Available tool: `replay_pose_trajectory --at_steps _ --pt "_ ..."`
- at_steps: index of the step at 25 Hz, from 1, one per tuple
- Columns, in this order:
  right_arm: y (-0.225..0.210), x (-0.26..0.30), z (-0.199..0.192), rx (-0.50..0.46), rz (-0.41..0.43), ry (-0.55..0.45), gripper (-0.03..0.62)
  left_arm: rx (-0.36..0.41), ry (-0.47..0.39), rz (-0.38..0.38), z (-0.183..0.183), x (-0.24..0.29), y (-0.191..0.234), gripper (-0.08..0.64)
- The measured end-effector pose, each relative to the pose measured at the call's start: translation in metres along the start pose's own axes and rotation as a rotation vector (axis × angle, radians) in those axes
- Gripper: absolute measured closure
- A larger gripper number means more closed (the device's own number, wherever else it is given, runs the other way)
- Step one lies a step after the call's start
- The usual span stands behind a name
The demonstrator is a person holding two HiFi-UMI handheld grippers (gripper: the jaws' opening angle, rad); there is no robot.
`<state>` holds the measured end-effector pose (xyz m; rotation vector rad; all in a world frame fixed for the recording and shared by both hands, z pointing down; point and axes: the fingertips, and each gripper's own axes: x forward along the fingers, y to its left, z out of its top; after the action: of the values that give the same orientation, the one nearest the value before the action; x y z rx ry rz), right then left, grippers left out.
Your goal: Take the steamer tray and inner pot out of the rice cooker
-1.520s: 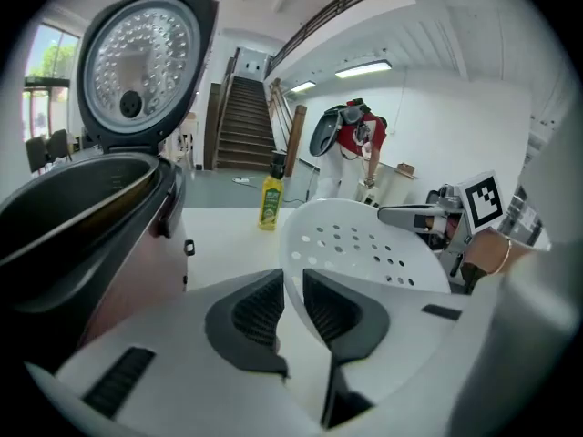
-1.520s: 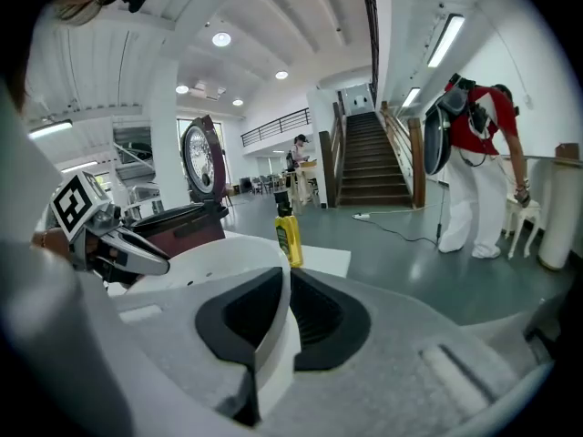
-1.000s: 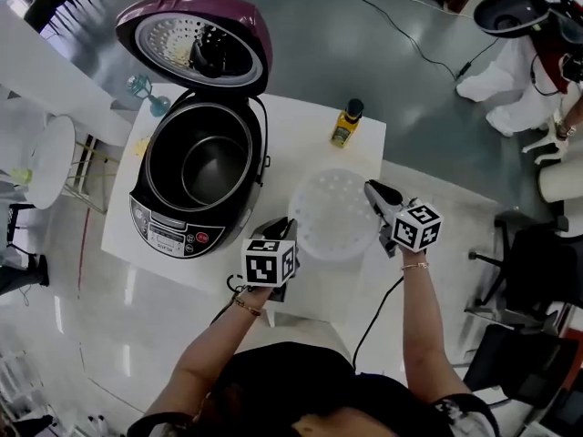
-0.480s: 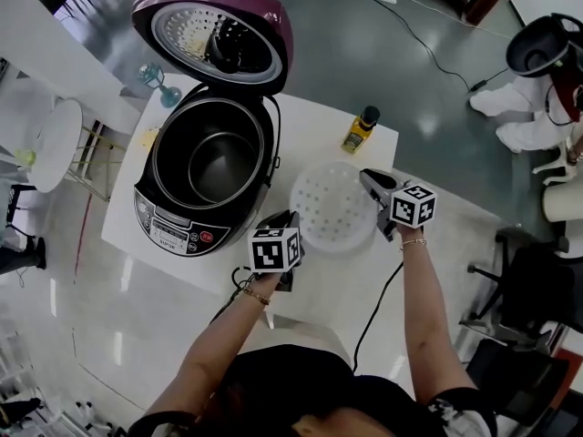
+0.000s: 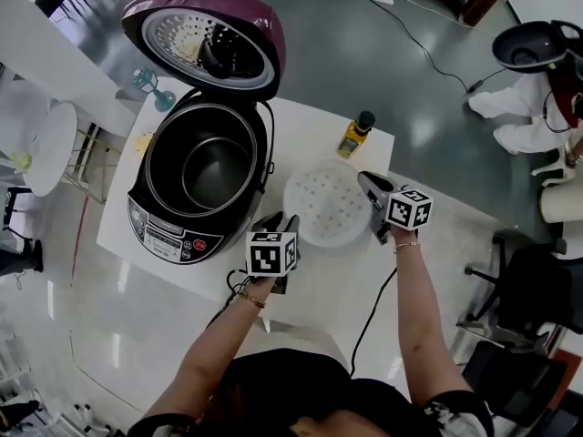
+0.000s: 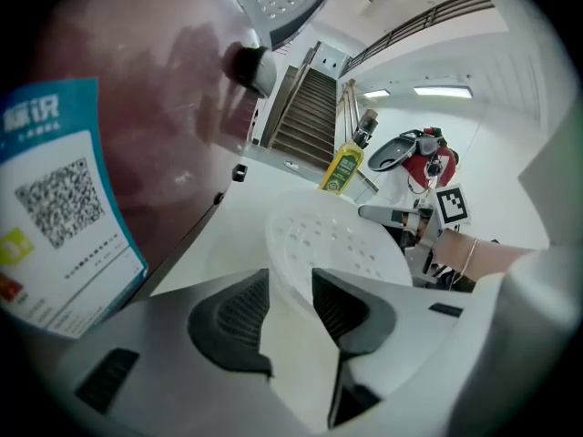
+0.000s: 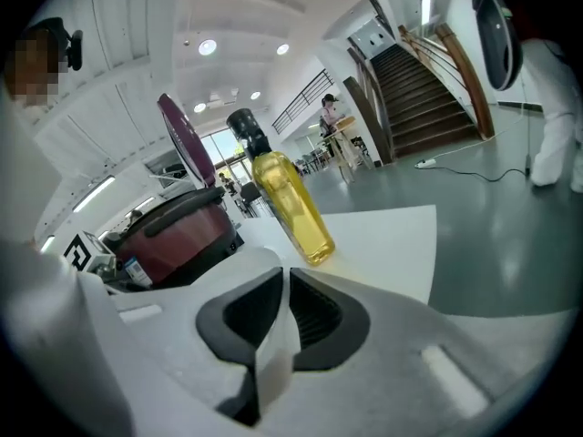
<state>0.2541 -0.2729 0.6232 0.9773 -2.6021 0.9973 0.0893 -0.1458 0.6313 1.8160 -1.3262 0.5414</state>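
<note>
1. Two grippers work at the near side of the white table [image 5: 310, 139], one in each hand. The left gripper's [image 5: 279, 219] jaws have just been opening. They stand a little apart, and the near-left rim of the steamer tray [image 5: 325, 203] sits in the gap, unpinched.
2. The right gripper [image 5: 366, 182] has its jaws pressed together on the tray's right rim, with the thin white edge caught between the pads.
3. There is one steamer tray, white, round and perforated. It lies flat on the table between the two grippers, just right of the rice cooker [image 5: 167, 235] and outside it.
4. There is one rice cooker, with its purple lid [image 5: 205, 35] raised. The one inner pot [image 5: 213, 175] is seated inside.
5. Beyond the tray one bottle [image 5: 351, 133] of yellow liquid stands upright. One teal stemmed glass [image 5: 144, 87] stands at the table's far left corner.
6. The cooker body hides the pot's outer wall. In the head view the marker cube covers most of the left gripper. A person in white [image 5: 533, 98] is cut off at the right edge.
</note>
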Motion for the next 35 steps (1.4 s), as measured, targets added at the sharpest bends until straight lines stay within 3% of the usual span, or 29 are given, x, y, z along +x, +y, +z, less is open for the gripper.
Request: replay_pose_trajectory --at_steps 3,9,13,17,18,20,22,24,27,30,32,35 --pt "-0.007 -0.005 0.005 0.051 -0.03 -0.055 0.561 -0.016 0.011 -0.072 -0.01 -0.005 -0.013 0.396" --pt "-0.003 -0.003 0.001 -0.019 -0.066 -0.046 0.561 0.041 0.05 -0.139 -0.028 -0.019 -0.037 0.383" --pt "-0.004 -0.008 -0.006 -0.047 -0.122 -0.034 0.499 0.09 0.051 -0.189 -0.033 -0.038 -0.052 0.382" --pt "-0.011 -0.034 -0.002 0.002 -0.213 -0.128 0.457 0.024 0.081 -0.379 -0.04 -0.065 -0.082 0.382" --pt "-0.01 -0.046 0.0 0.029 -0.234 -0.177 0.456 0.021 0.061 -0.427 -0.038 -0.075 -0.089 0.382" --pt "0.0 -0.071 -0.003 0.084 -0.249 -0.267 0.456 0.06 -0.061 -0.48 -0.026 -0.099 -0.098 0.382" --pt "0.018 -0.093 -0.012 0.125 -0.24 -0.331 0.456 0.145 -0.213 -0.506 -0.01 -0.125 -0.104 0.391" --pt "0.041 -0.111 -0.02 0.142 -0.229 -0.374 0.456 0.239 -0.303 -0.528 -0.001 -0.149 -0.11 0.425" --pt "0.089 -0.119 -0.02 0.083 -0.189 -0.39 0.456 0.337 -0.394 -0.474 0.012 -0.176 -0.105 0.464" --pt "0.149 -0.116 -0.007 -0.02 -0.105 -0.407 0.456 0.364 -0.487 -0.399 0.032 -0.204 -0.092 0.51" --pt "0.187 -0.118 0.008 -0.077 -0.041 -0.441 0.456 0.386 -0.546 -0.367 0.048 -0.228 -0.086 0.52" --pt "0.233 -0.12 0.033 -0.143 0.028 -0.489 0.456 0.482 -0.616 -0.27 0.067 -0.26 -0.064 0.52"
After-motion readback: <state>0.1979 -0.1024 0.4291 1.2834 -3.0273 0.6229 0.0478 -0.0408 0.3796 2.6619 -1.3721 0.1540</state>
